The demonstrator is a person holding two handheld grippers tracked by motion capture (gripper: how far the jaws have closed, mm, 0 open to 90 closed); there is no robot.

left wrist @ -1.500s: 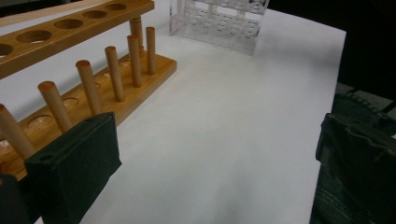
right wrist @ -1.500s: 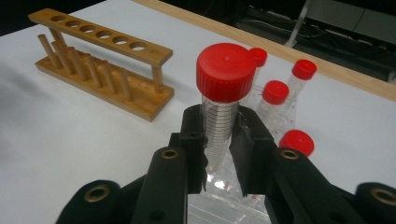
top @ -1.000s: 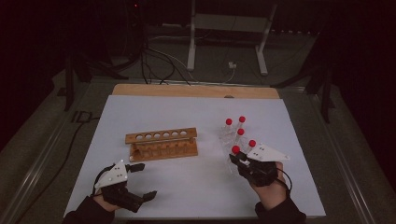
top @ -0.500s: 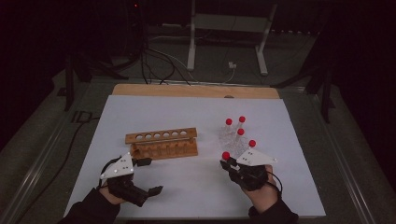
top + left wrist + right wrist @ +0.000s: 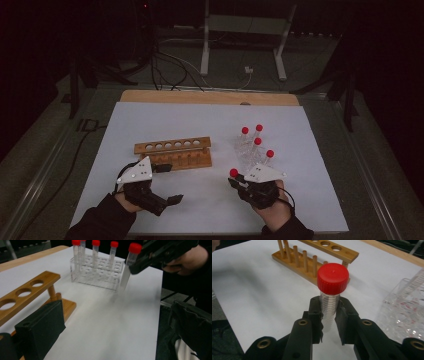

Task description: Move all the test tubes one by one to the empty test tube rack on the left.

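The right tool [image 5: 329, 322] is carrying a red-capped test tube [image 5: 331, 293], jaws clamped on it, leftward from the clear rack [image 5: 248, 152] toward the wooden rack [image 5: 173, 152]. The left tool [image 5: 170, 182], jaws apart and empty, is lifting beside that wooden rack above the counter [image 5: 200, 125].

Bare white table [image 5: 215, 200] lies open between wooden rack [image 5: 172, 152] and clear rack [image 5: 247, 152].

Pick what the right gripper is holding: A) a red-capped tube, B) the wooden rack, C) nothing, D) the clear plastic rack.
A: the right gripper has its jaws pressed on both sides of a clear red-capped tube, lifted clear of the white table.
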